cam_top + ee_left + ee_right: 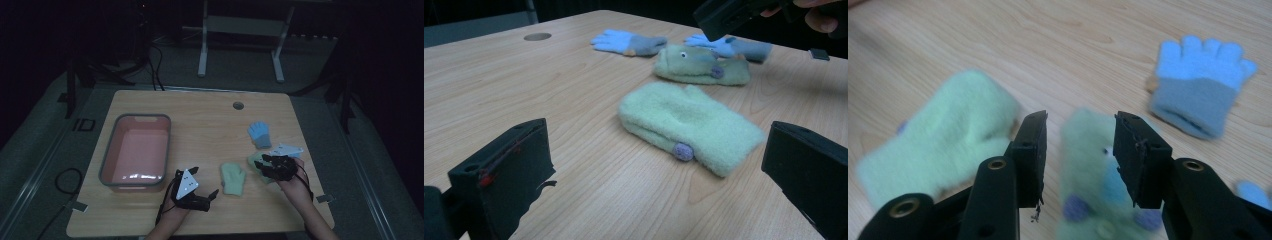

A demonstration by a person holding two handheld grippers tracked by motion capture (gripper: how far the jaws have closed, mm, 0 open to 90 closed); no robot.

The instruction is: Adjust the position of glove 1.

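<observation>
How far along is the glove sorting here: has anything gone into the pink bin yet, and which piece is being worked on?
Nothing looks done: the pink bin holds no gloves. All four pieces lie on the table: two green mittens, the plain one and the one with a face, and two blue gloves. In hand: the right gripper hovers, jaws open, over the face mitten. The left gripper waits open. All four remain.

The high view is very dim, its edges falling to black beyond the worktop [210,115]. A faint glare streak lies in the tub [135,150] at 6 o'clock. The right gripper view is brighter but motion-blurred, the green mittens [938,140] smeared soft.
</observation>
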